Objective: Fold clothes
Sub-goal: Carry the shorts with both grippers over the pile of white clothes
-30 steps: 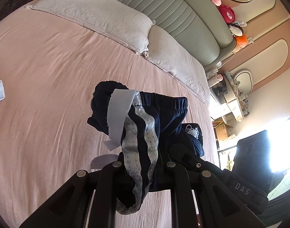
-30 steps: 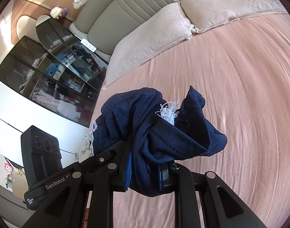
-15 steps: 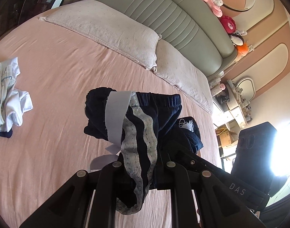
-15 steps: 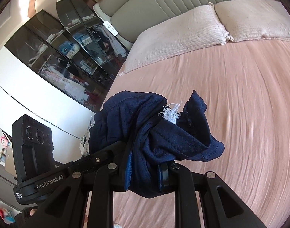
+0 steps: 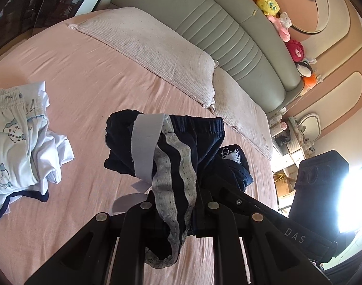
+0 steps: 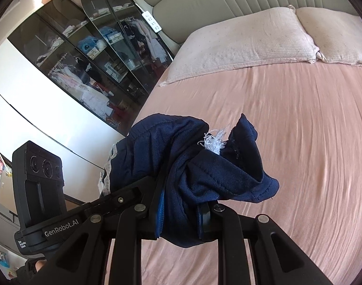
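Both grippers hold one pair of navy shorts [image 5: 204, 140] in the air above the pink bed [image 5: 90, 83]. My left gripper [image 5: 178, 204] is shut on the side with grey-white lace stripes [image 5: 178, 166] and a white label strip [image 5: 145, 140]. The right gripper's body shows close on its right in the left wrist view [image 5: 264, 216]. My right gripper [image 6: 178, 211] is shut on a bunched navy part of the shorts [image 6: 185, 166], with a frayed white tag [image 6: 214, 142] on top. The left gripper's body shows at the left in the right wrist view [image 6: 38, 180].
A pile of white printed clothes [image 5: 17, 130] lies on the bed at the left. Two pale pillows [image 5: 157, 47] and a grey headboard [image 5: 228, 30] lie ahead. Plush toys [image 5: 283, 23] line the headboard top. A glass wardrobe [image 6: 86, 54] stands beside the bed.
Both grippers have swung with the shorts held: the left view now shows the white clothes pile at its left, the right view shows more of the wardrobe. Grips are unchanged.
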{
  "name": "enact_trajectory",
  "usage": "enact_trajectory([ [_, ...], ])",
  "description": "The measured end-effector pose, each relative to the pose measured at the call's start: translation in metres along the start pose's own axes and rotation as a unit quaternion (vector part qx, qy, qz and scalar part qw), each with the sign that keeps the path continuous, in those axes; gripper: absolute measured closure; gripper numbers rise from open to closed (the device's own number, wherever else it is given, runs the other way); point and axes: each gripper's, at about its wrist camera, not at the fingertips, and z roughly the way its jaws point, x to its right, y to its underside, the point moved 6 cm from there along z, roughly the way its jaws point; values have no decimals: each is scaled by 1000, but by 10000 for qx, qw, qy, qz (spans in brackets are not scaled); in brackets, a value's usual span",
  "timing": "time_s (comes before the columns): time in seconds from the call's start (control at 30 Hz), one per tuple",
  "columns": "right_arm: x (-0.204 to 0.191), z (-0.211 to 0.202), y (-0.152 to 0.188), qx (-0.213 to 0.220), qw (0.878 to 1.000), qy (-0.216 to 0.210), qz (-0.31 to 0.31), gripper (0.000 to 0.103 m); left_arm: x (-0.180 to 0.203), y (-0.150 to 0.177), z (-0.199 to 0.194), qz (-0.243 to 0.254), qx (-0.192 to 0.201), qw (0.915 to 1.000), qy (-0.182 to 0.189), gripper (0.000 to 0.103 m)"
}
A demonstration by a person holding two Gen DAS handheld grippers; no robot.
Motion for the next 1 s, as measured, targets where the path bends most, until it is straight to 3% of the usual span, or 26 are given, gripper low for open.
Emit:
enact_trajectory([
  [0.33, -69, 67, -25, -178, 9982, -240, -526, 84, -68, -47, -49, -179, 426, 9988, -164, 91],
  [0.6, -125, 120, -19, -468, 9935, -461, -933, 84, -129, -57, -88, -526, 691, 9955, -382, 92],
  [0.73, -141, 142, -15, -611, 9926, -619, -850, 84, -153, -61, -100, -662, 699, 9941, -494, 92],
  [1.0, -173, 178, -8, -740, 9892, -828, -953, 84, -187, -72, -127, -640, 731, 9928, -697, 92],
])
